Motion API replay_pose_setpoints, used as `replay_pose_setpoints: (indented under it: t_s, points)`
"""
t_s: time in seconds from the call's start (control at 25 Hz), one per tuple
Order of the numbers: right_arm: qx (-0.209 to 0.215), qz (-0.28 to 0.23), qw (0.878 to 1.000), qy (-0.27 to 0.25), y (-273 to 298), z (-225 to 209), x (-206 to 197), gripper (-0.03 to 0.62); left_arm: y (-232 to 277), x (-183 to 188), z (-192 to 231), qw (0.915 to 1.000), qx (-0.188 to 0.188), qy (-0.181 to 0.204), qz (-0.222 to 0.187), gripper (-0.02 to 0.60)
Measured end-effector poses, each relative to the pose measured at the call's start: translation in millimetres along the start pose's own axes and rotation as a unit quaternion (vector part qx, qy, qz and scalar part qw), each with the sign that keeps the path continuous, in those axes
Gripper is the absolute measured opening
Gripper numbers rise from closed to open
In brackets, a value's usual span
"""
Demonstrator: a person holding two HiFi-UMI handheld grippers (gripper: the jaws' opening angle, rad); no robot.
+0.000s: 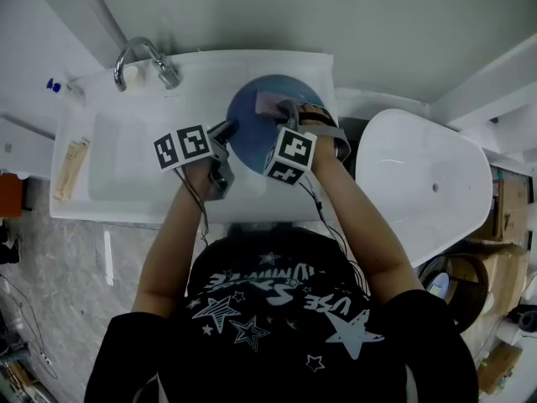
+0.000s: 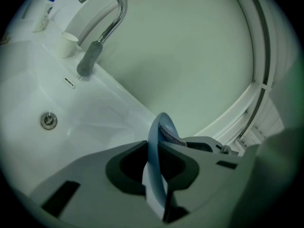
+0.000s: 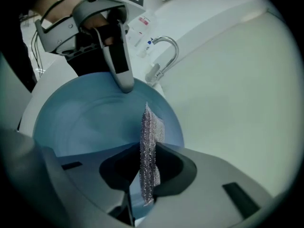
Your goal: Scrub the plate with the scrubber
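Note:
A blue plate (image 1: 254, 124) is held up over the right end of the white sink. My left gripper (image 1: 228, 130) is shut on its left rim; in the left gripper view the plate (image 2: 154, 146) stands edge-on between the jaws of that gripper (image 2: 156, 175). My right gripper (image 1: 294, 112) is shut on a silvery mesh scrubber (image 1: 273, 103), which lies against the plate's upper right part. In the right gripper view the scrubber (image 3: 149, 146) stands upright between the jaws of the right gripper (image 3: 147, 175), over the plate's face (image 3: 85, 122), with the left gripper's finger (image 3: 121, 65) on the far rim.
The chrome faucet (image 1: 143, 61) stands at the sink's back left, with a white cup (image 2: 66, 44) beside it. The basin (image 1: 126, 158) and its drain (image 2: 48, 120) lie to the left of the plate. A white oval fixture (image 1: 428, 183) stands to the right. Wooden items (image 1: 70, 168) lie on the sink's left ledge.

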State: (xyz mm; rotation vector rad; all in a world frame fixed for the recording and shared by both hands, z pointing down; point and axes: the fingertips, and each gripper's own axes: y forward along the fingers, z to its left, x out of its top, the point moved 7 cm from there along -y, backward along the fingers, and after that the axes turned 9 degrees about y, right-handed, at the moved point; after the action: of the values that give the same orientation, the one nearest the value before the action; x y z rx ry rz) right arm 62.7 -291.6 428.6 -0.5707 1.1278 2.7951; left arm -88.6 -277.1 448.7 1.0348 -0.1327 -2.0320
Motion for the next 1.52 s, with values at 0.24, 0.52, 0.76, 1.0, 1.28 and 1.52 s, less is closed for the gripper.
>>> replay_pose_setpoints:
  t_s: [0.24, 0.52, 0.76, 1.0, 1.28, 1.52]
  points:
    - [0.048, -0.028, 0.998, -0.034, -11, 18, 12, 0.084, -2, 9, 15, 0.9992, 0.017, -0.03, -0.018, 0.051]
    - [0.125, -0.033, 0.99, -0.056, -17, 46, 16, 0.084, -12, 12, 41, 0.997, 0.041, -0.054, -0.037, 0.054]
    - [0.182, -0.031, 0.98, -0.069, -23, 65, 12, 0.084, -21, 14, 56, 0.9948, 0.063, -0.061, -0.053, 0.054]
    - [0.24, -0.039, 0.966, -0.091, -31, 82, 16, 0.084, -25, 15, 64, 0.9936, 0.073, -0.057, -0.064, 0.054]
    - [0.139, -0.084, 0.985, -0.052, -32, 49, 26, 0.084, -24, 9, 52, 0.9965, 0.059, -0.038, -0.046, 0.052]
    - [-0.006, -0.077, 0.996, -0.053, -23, 14, 31, 0.084, -18, -10, 19, 0.9994, 0.025, -0.013, -0.02, 0.052]
